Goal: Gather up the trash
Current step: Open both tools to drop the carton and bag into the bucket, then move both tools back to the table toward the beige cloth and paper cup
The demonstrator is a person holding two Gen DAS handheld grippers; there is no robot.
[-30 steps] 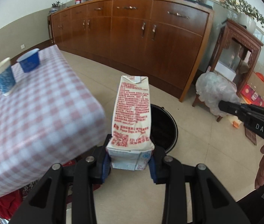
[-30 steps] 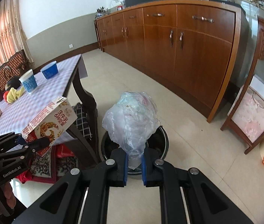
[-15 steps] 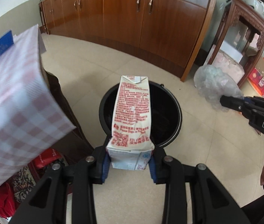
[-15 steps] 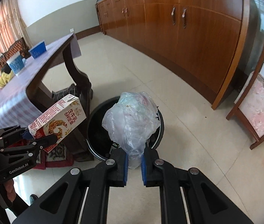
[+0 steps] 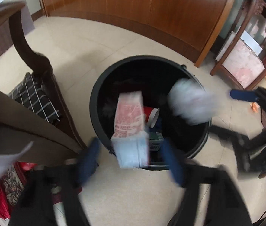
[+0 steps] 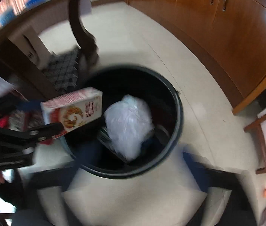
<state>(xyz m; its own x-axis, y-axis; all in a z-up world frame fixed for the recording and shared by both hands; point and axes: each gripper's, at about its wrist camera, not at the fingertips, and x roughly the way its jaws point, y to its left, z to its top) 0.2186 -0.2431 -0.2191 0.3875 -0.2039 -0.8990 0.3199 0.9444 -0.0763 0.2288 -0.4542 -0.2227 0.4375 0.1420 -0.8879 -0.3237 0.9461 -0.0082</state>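
carton [image 5: 130, 124]: white with dense red print, a barcode-like patch on one side, a swirled brown food picture on another face [image 6: 72, 115]; the print is too blurred to read. it hangs tilted over the near rim of the black bin [image 5: 95, 86], top end pointing into the bin.

plastic bag [image 6: 130, 127]: translucent white, crumpled, knotted into a lump. it sits inside the bin mouth, at the bin's right side in the left wrist view [image 5: 189, 103], blurred.

in the bin, below the carton: a red cup with white inside [image 5: 152, 115], and a small green-and-white box [image 5: 155, 141]; its label is unreadable.

left gripper [image 5: 133, 162]: jaws have just been opening; blue pads stand clear of the carton on either side, nothing clamped.

right gripper [image 6: 133, 165]: jaws have just been opening, spread wide, bag free ahead of them.

left of the bin: dark table leg [image 5: 36, 64], checked black cloth [image 5: 34, 98]. behind the bin: brown wooden cabinet [image 5: 161, 9].
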